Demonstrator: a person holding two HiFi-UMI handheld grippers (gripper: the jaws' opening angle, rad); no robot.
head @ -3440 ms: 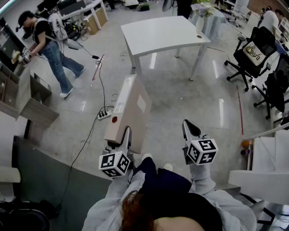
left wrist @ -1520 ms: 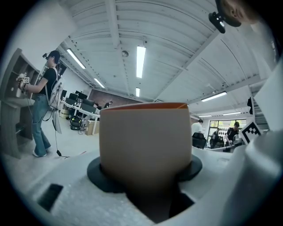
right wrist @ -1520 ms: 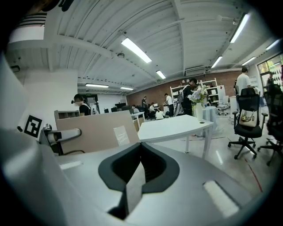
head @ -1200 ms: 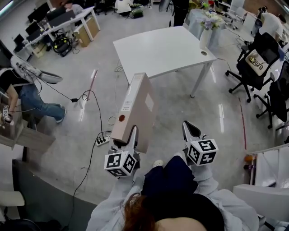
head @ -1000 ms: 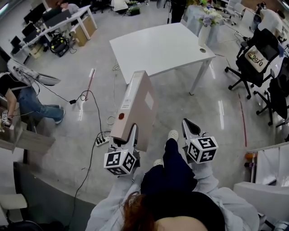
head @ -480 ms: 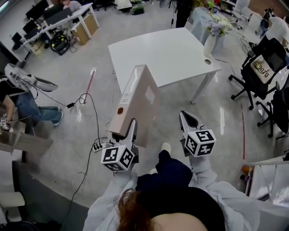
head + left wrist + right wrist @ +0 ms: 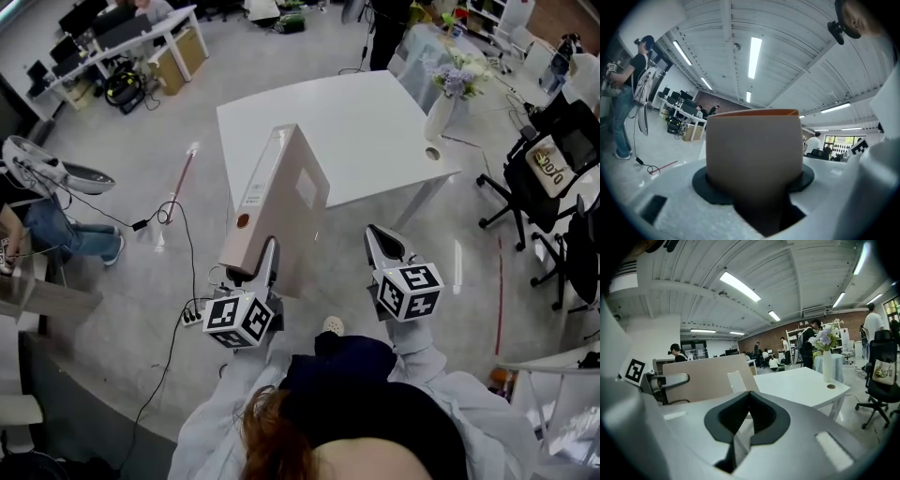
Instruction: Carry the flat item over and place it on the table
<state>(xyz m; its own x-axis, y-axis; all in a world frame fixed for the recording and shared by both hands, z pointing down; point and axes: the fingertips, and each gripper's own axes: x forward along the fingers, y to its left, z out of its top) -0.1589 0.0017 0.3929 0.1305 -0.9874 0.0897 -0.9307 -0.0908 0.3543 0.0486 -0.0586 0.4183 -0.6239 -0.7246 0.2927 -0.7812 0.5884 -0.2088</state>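
On the far left a power strip (image 7: 192, 317) is lying on the floor with its cable trailing away. Next to it, the left hand-held gripper (image 7: 266, 258) is clamping the near end of the binder (image 7: 281, 202). Its own view is showing the pads pressed on the brown board with no gap. The binder is standing on edge in the air, spine up and leaning slightly left, with its long axis running straight out from the jaws toward the white tabletop (image 7: 356, 122).

That tabletop is lying ahead and a little to the right. The binder's far end is overlapping the near edge in the head view, but the binder is not resting on it. The coming move will likely mean carrying the binder further forward and tipping it onto its broad face. The left hand is the only one on it, though the right is sitting nearer the tabletop's corner.

A spine label (image 7: 255, 187) is carrying print too small to read, with a round finger hole (image 7: 243, 221) below it; a pale sticker (image 7: 307, 190) on the side face is looking blank.

The right hand-held gripper (image 7: 380, 242) is hanging beside the binder with its jaws pressed together on nothing — not touching the board. Further right, a vase (image 7: 439, 112) of flowers is standing at the tabletop's right edge, and an office chair (image 7: 548, 164) is bearing a pale tag whose writing I cannot read.
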